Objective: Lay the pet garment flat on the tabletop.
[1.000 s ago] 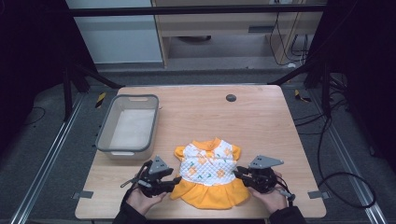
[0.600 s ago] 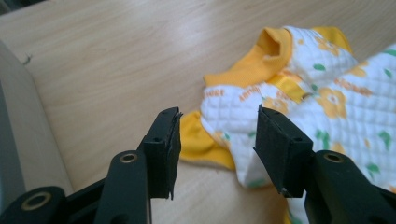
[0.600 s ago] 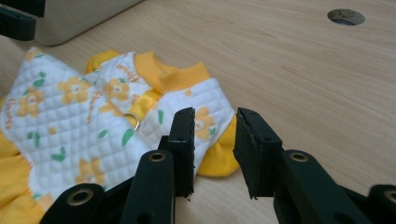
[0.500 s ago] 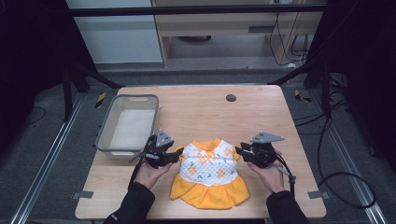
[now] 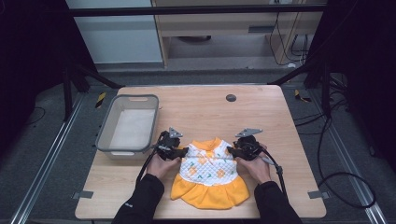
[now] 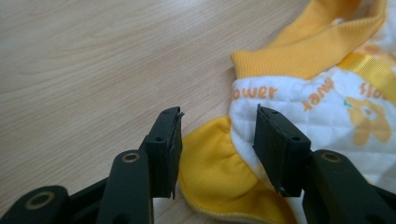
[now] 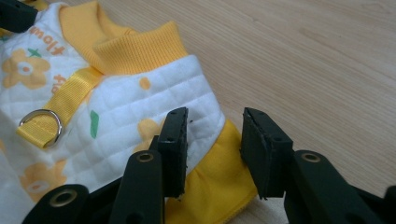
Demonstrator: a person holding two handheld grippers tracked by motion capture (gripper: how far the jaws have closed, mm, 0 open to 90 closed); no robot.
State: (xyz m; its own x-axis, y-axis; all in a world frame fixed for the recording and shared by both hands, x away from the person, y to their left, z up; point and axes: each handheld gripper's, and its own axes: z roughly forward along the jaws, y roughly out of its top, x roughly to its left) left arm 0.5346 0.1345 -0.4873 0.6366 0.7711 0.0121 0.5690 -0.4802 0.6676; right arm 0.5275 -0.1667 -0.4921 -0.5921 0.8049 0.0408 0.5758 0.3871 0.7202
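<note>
- So you've got a little dress (image 5: 208,173) lying flat near the bottom centre of the high view, on the wooden table (image 5: 261,119). White quilted top with orange flowers, yellow collar, yellow skirt fanning out toward the lower edge.
- Your left gripper (image 5: 180,151) sits at the dress's left shoulder in the high view, and your right gripper (image 5: 232,150) at the right shoulder, one on each side of the collar.
- In the left gripper view, your left gripper (image 6: 217,140) has its jaws spread well apart, with the yellow sleeve (image 6: 210,163) lying between them. Nothing is pinched; there's a clear gap on both sides of the fabric.
- Same deal in the right gripper view: your right gripper (image 7: 214,149) is wide open over the other yellow sleeve (image 7: 219,179), right where it meets the white quilted edge. Not clamped on anything.
- Also in the right gripper view, upper left, there's a yellow strap (image 7: 65,105) with a metal ring (image 7: 41,125) on the quilted part.
- A grey bin (image 5: 105,135) sits in the left middle of the high view, just beside your left gripper.
- Small dark round thing (image 5: 230,98) on the table, upper centre, well apart from the dress. Can't tell what it is.
</note>
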